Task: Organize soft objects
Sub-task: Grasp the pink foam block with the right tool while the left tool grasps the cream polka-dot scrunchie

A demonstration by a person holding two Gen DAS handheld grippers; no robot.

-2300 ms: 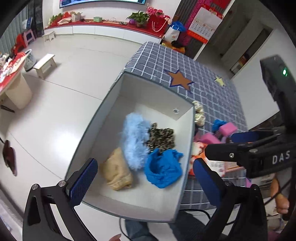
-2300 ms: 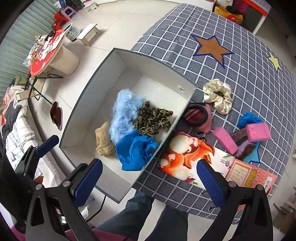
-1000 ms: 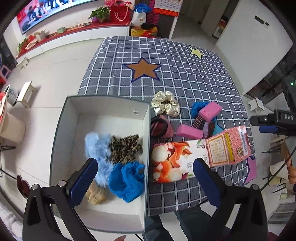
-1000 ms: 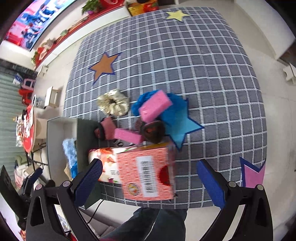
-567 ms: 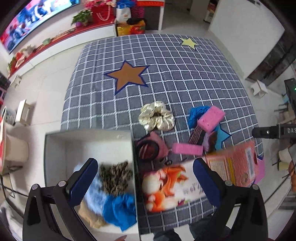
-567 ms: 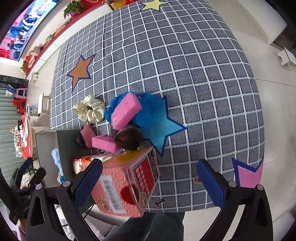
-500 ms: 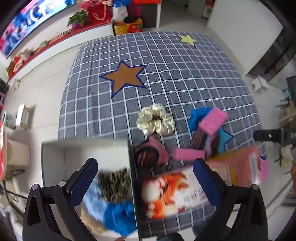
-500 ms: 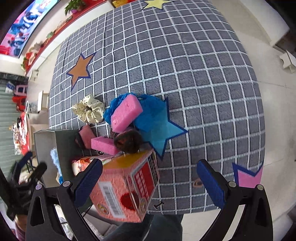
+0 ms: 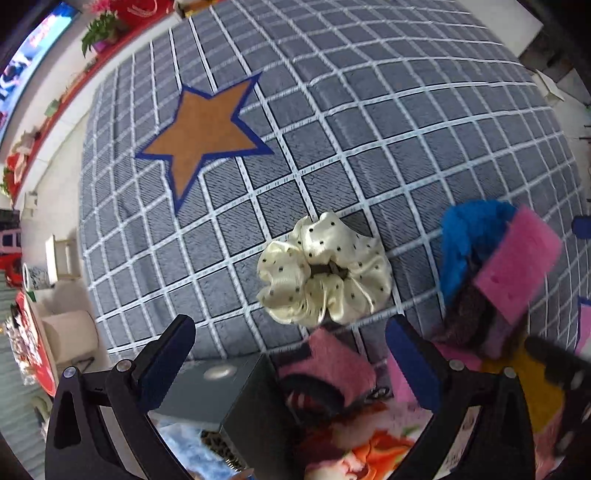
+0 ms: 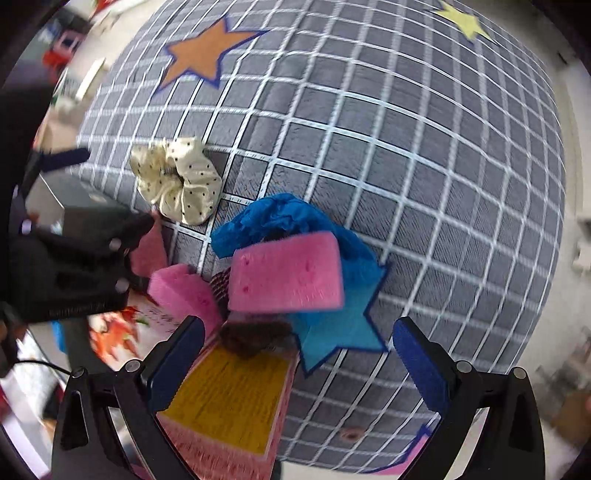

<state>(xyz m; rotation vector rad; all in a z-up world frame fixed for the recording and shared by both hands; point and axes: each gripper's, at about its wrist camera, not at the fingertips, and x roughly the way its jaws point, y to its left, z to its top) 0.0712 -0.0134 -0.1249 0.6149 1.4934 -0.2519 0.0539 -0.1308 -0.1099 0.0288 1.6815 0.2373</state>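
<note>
Both grippers are held above the tabletop, angled downward: the left gripper [image 9: 290, 352] and right gripper [image 10: 299, 354] are spread wide, nothing gripped.

Grey tablecloth [image 9: 388, 122] checked with white lines, stitched with an orange star [image 9: 203, 129] edged in dark blue, a yellow star [image 10: 465, 22] and a turquoise star [image 10: 343, 321]. Cream scrunchie [image 9: 325, 273] with small black dots. Bright blue cloth [image 10: 284, 221] under a pink sponge [image 10: 288, 277]; a second pink sponge [image 10: 181, 291] beside it. Dusty-pink fuzzy band [image 9: 332, 365] with a dark inside. Dark brown fuzzy thing [image 10: 255, 336]. Pink box [image 10: 229, 406] with a yellow top face. Blue pads [image 10: 421, 365] on black gripper frames.
</note>
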